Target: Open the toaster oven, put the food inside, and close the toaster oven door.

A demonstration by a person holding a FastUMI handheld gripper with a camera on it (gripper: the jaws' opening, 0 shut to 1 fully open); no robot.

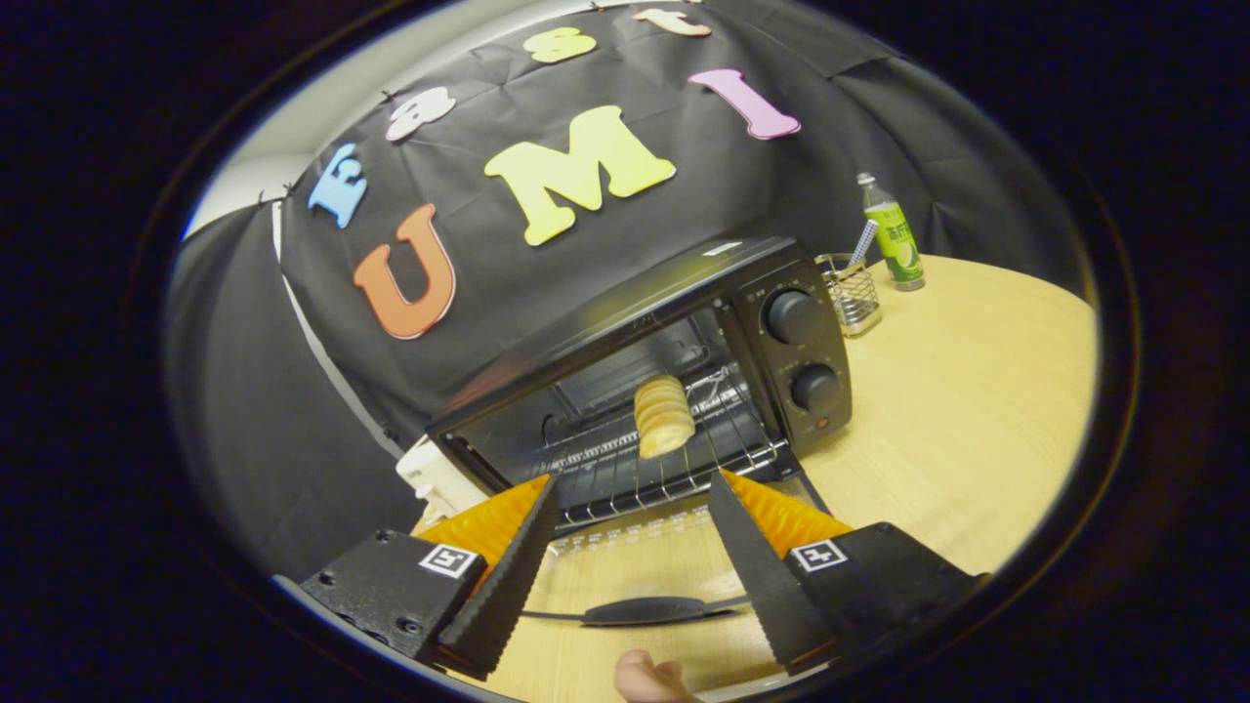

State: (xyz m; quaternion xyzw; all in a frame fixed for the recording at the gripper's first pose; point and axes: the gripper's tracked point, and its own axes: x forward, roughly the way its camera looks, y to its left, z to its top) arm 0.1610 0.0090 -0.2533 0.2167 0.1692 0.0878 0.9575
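Both fingers of the gripper (635, 517) spread empty, bread (664, 417) upright on toaster oven (781, 283) rack beyond them, lowered door handle (645, 611) nearer, between them.

Soft, even overhead light brightens the wooden counter (977, 410) at three o'clock, while the toaster oven (645, 391) cavity stays dim. Fisheye distortion bends edges outward. A pale sheen streaks the oven's top. Focus holds sharp throughout.
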